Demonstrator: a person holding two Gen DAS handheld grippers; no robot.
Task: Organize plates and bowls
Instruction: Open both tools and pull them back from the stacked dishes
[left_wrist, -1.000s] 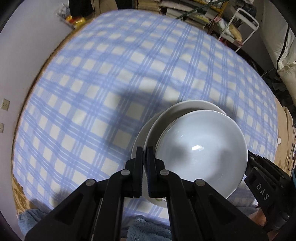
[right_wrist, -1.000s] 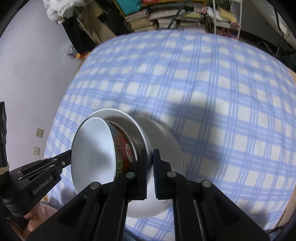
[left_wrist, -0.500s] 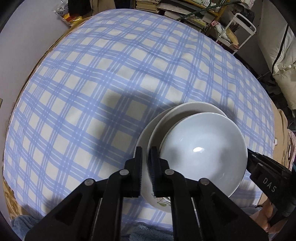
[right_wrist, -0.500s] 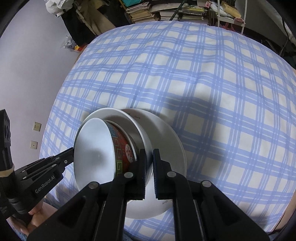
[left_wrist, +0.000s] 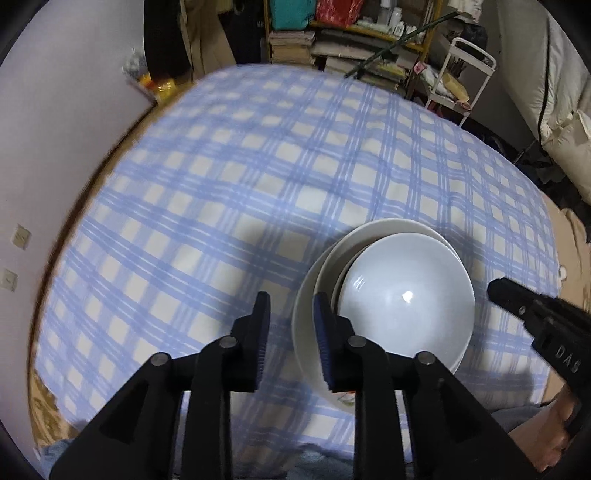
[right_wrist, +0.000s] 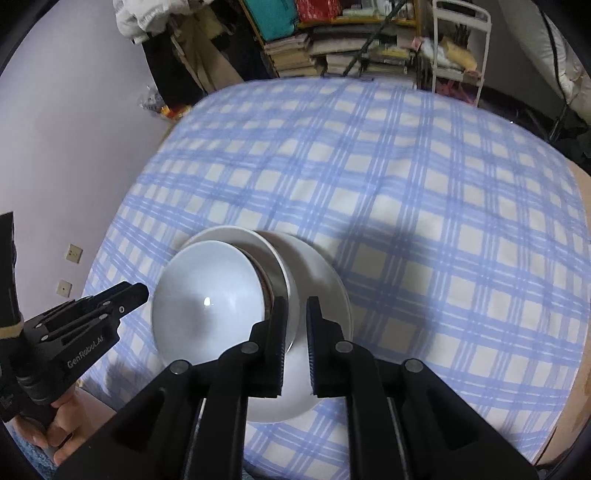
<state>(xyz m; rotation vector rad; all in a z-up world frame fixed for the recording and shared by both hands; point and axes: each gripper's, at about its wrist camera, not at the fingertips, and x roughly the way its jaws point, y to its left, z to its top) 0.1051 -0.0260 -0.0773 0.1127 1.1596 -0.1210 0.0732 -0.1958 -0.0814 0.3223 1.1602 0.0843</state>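
Observation:
A stack sits on the checked tablecloth (left_wrist: 229, 192). Its base is a flat white plate (right_wrist: 327, 277). On that rests a white bowl (right_wrist: 221, 233), and on top a bowl (right_wrist: 207, 302) that is white inside with a red pattern outside. The left wrist view shows the same top bowl (left_wrist: 402, 299) over the plate (left_wrist: 300, 332). My left gripper (left_wrist: 291, 300) hovers above the stack's left rim. Its jaws are opening and the pads touch nothing. My right gripper (right_wrist: 296, 303) hangs over the stack's right side. Its jaws are also opening, with nothing pressed between them.
Book-filled shelves (right_wrist: 332, 40) and a white trolley (left_wrist: 461, 74) stand beyond the table's far edge. A pale wall with sockets (right_wrist: 74, 253) runs along the left. A person's hands (right_wrist: 48, 439) hold both gripper handles near the front edge.
Both grippers' jaws have parted and both have lifted away from the stack's rim. The plates and bowls stay where they were.

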